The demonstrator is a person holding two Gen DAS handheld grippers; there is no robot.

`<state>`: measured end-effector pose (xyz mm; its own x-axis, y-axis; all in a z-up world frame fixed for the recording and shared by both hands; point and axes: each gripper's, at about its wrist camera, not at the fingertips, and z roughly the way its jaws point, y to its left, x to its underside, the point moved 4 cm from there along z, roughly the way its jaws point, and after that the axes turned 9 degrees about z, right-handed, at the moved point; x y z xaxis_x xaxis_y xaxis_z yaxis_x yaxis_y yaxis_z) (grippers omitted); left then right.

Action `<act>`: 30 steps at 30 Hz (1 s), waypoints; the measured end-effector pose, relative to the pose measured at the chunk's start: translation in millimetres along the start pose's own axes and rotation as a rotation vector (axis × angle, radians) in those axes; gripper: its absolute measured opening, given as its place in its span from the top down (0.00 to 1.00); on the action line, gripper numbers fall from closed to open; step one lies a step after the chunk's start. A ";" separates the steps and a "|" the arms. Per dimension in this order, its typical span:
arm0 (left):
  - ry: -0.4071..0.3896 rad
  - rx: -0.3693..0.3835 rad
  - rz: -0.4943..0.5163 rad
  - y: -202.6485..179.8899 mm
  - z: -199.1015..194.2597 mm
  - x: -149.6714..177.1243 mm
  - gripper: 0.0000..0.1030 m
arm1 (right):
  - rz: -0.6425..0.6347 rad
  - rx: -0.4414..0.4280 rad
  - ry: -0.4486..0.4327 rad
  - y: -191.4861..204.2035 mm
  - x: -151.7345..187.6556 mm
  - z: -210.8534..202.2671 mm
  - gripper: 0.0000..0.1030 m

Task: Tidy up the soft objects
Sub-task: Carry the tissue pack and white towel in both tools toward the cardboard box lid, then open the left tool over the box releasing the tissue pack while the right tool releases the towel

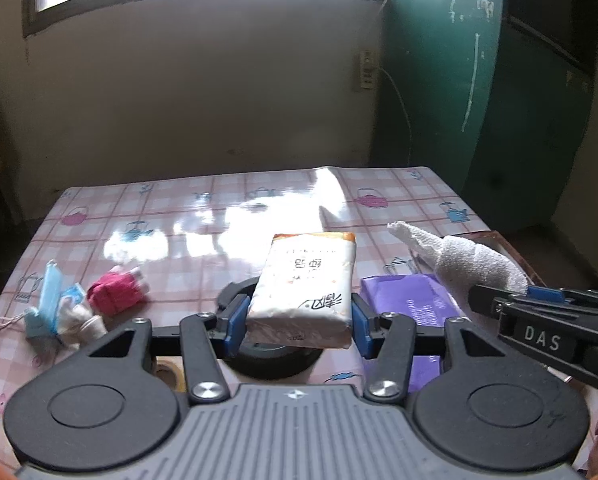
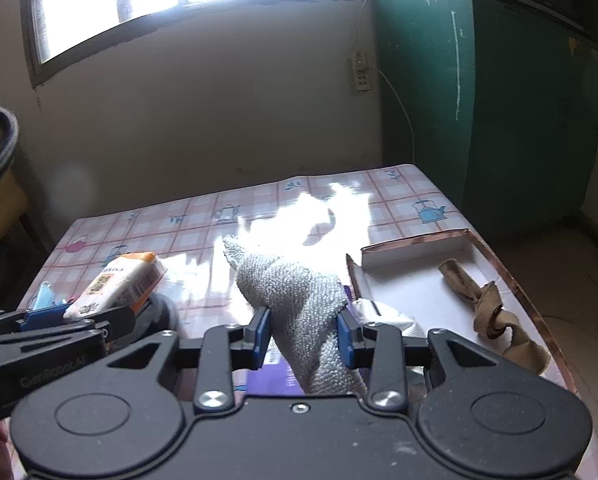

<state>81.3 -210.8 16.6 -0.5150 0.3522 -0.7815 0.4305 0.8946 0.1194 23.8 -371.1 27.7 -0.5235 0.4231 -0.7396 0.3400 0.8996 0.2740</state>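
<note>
My left gripper (image 1: 299, 322) is shut on a white and orange tissue pack (image 1: 305, 288), held above the table over a black round object (image 1: 277, 360). The same tissue pack (image 2: 117, 286) shows at the left of the right wrist view, in the left gripper (image 2: 79, 320). My right gripper (image 2: 304, 338) is shut on a white towel (image 2: 295, 300), whose tip points up and away. In the left wrist view that towel (image 1: 455, 258) sticks out of the right gripper (image 1: 511, 292) at the right. A purple pack (image 1: 411, 304) lies on the table under both.
On the checked tablecloth (image 1: 179, 216) at the left lie a pink cloth bundle (image 1: 117, 290), a blue face mask (image 1: 45, 300) and small white items (image 1: 81, 318). A shallow box (image 2: 419, 256) at the table's right edge holds a tan knotted strap (image 2: 487, 308) and a white cloth (image 2: 387, 316).
</note>
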 end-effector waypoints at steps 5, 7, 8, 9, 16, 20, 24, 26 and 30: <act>0.004 0.031 0.030 -19.9 9.9 -5.8 0.48 | 0.020 0.022 0.001 -19.3 -5.2 6.9 0.59; 0.005 0.043 0.043 -28.1 14.3 -8.5 0.48 | 0.026 0.031 0.000 -27.7 -8.2 10.1 0.59; 0.005 0.050 0.049 -32.5 16.8 -10.1 0.48 | 0.030 0.034 0.001 -32.3 -9.7 12.0 0.59; 0.008 0.056 0.053 -36.2 19.7 -11.3 0.48 | 0.034 0.038 0.002 -37.0 -11.6 13.9 0.59; 0.014 0.107 0.074 -64.4 42.4 -23.4 0.48 | 0.050 0.060 0.000 -73.5 -30.0 27.9 0.59; 0.011 0.144 0.086 -83.5 55.6 -33.9 0.48 | 0.059 0.064 0.004 -93.9 -43.0 38.3 0.59; 0.010 0.192 0.083 -103.4 68.8 -41.4 0.48 | 0.066 0.068 0.017 -109.3 -53.4 51.0 0.59; 0.005 0.208 0.072 -111.5 75.3 -45.0 0.48 | 0.070 0.078 0.020 -115.8 -58.1 56.7 0.59; -0.024 0.220 0.053 -121.0 85.9 -51.2 0.44 | 0.076 0.097 0.004 -127.8 -69.6 65.7 0.54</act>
<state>119.3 -360.7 -10.4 -0.4706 0.3880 -0.7925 0.6089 0.7928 0.0265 68.2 -522.7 3.8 -0.4967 0.4904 -0.7161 0.4524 0.8504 0.2686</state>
